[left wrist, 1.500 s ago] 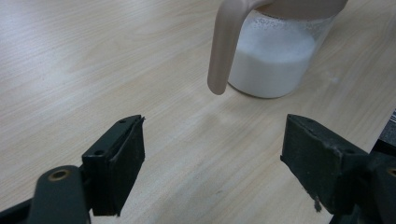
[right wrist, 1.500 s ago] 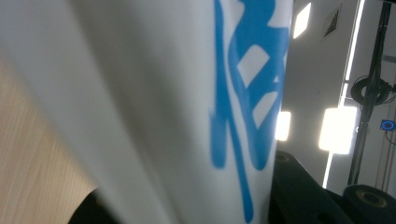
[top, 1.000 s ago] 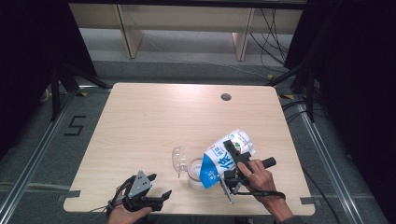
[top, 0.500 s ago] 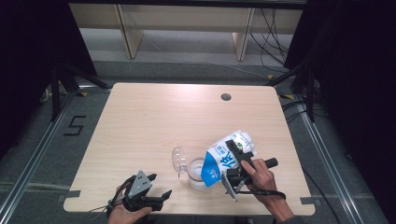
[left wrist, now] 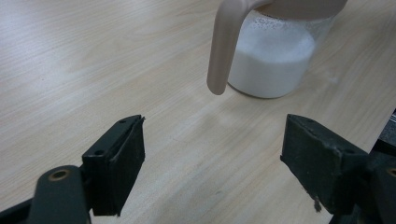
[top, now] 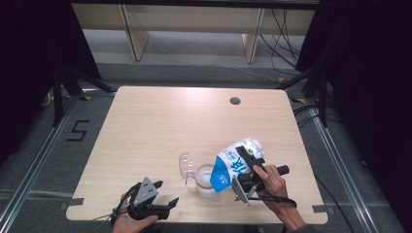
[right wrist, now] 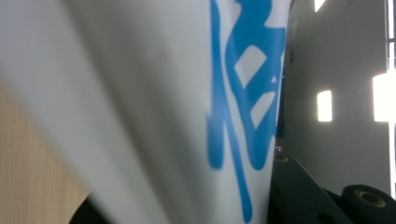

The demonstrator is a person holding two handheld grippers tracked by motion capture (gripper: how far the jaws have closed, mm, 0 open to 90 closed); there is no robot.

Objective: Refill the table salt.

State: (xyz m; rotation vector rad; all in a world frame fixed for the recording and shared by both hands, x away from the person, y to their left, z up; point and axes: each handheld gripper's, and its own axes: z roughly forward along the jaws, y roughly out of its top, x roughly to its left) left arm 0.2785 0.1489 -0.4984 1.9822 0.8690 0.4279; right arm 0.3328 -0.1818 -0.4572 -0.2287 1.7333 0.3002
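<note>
Jar (top: 204,180) mouth behind tilted bag (top: 232,165)

White-and-blue bag (top: 232,165) tilted over clear, half-filled jar (top: 204,180), its lid (top: 186,166) flipped open.

Open counter (top: 160,121) stretches across the far and left parts, broken only by a small hole (top: 235,101) near the far edge. Near the front, the jar (top: 204,180), its flipped lid (top: 186,166) and a tilted bag (top: 233,164) above crowd the passage between the left claw (top: 165,206) and right claw (top: 245,170).
</note>
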